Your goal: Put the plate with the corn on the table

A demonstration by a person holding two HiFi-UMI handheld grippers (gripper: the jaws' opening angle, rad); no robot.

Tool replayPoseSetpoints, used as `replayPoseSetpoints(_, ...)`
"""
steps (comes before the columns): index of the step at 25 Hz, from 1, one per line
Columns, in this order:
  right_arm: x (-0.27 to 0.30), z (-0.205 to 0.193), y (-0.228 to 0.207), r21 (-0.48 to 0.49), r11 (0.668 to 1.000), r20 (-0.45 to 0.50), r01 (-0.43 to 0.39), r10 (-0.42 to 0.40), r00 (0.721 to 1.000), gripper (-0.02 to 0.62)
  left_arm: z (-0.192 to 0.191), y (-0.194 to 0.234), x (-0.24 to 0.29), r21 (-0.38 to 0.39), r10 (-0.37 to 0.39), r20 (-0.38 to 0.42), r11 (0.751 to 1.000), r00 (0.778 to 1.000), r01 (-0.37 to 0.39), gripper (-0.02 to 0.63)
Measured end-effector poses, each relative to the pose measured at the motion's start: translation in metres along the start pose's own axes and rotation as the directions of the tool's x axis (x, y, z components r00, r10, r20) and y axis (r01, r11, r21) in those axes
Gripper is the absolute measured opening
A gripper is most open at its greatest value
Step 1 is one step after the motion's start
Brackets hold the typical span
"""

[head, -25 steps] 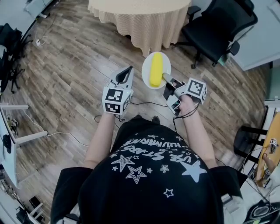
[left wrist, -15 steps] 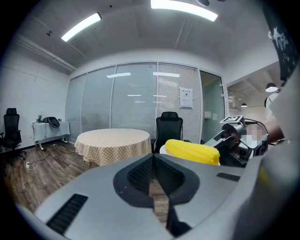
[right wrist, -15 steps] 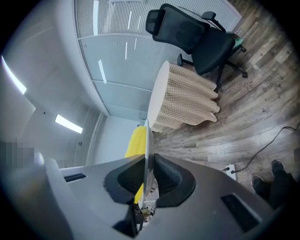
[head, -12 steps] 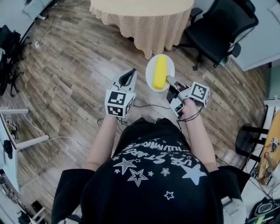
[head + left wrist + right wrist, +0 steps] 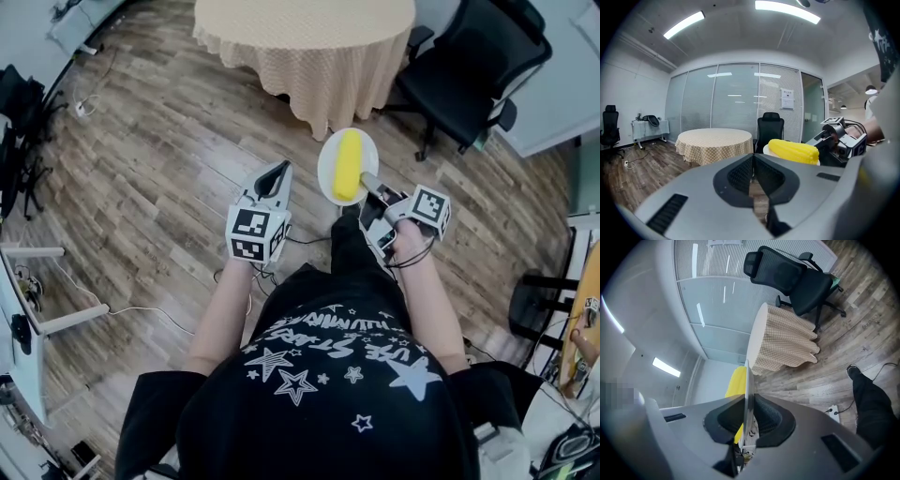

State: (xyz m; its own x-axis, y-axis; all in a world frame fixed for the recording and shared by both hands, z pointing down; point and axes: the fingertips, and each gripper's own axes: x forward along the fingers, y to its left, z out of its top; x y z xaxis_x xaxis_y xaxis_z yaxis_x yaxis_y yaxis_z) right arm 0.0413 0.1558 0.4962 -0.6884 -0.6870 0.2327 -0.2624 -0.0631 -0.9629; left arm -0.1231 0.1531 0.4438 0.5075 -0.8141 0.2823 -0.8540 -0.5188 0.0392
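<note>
A white plate [image 5: 325, 171] with a yellow corn cob [image 5: 348, 164] lying on it is held in the air above the wooden floor. My right gripper [image 5: 368, 182] is shut on the plate's near right rim; in the right gripper view the plate [image 5: 746, 394] stands edge-on between the jaws with the corn [image 5: 735, 383] behind it. My left gripper [image 5: 277, 172] hangs to the plate's left, shut, with nothing in it; its view shows the corn [image 5: 793, 151] at right. The round table [image 5: 305, 33] with a checked cloth stands ahead.
A black office chair [image 5: 476, 58] stands right of the table. Cables run over the wooden floor [image 5: 159, 150] near my feet. A white desk edge [image 5: 21, 319] is at the far left, and more furniture lies at the far right.
Both grippers and the plate with the corn have moved forward, closer to the round table. The person has stepped ahead, one leg now showing below the plate.
</note>
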Motion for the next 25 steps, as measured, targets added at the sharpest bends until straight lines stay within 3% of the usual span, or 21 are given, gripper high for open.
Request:
replayPoseSetpoints(14, 0.059, 0.051, -0.003, -0.025, 0.999, -0.061, -0.039, 0.038, 0.997, 0.046, 0.008, 0.037, 0.042, 0.0, 0.081, 0.001, 0.997, 0.997, -0.081, 0.008)
replayPoseSetpoints(25, 0.121, 0.133, 0.002, -0.042, 0.998, -0.127, -0.05, 0.044, 0.991, 0.046, 0.035, 0.071, 0.124, -0.013, 0.129, -0.015, 0.992, 0.992, -0.129, 0.008)
